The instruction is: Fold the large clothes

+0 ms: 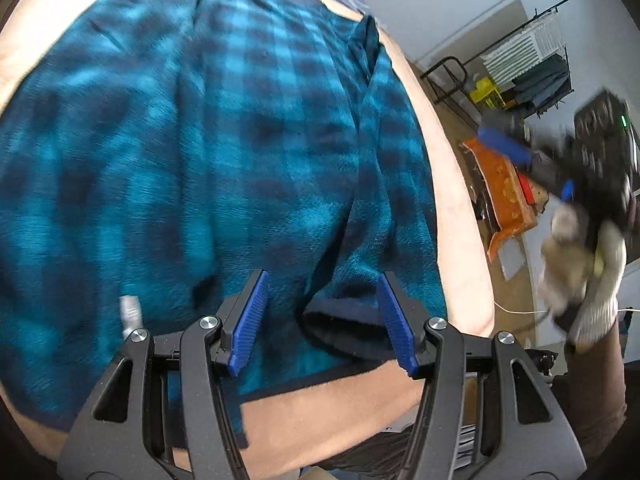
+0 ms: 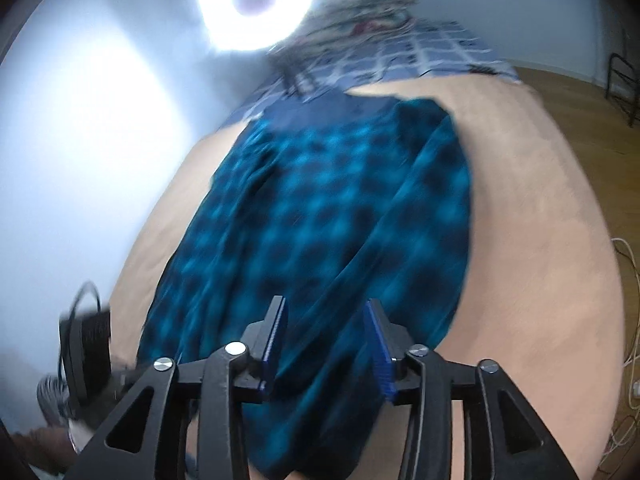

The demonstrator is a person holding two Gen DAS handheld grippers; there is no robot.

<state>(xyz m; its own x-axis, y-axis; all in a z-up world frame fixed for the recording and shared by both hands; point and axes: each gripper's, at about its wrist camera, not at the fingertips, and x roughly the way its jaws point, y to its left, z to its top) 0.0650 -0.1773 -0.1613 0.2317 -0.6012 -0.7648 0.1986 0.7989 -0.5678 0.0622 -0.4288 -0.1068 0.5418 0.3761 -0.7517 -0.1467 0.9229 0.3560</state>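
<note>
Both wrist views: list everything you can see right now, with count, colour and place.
plaid garment: one, teal and black, spread on the bed
bed cover: one, beige, under the garment
checked bedding: one, blue and white, far end of the bed
ring light: one, white, lit, behind the bed
drying rack: one, black, by the wall
orange item: one, on the floor, too blurred to identify
left gripper: black, blue pads, open over the garment's near edge
right gripper: black, blue pads, open over the garment
gloved hand: one, pale glove, blurred

Pale walls [image 2: 100, 120], wood floor [image 2: 568, 92]; ring light [image 2: 256, 4] glares above tan-covered bed [image 2: 540, 240]; black drying rack [image 1: 532, 52] stands against far wall, orange box [image 1: 504, 192] nearby.
</note>
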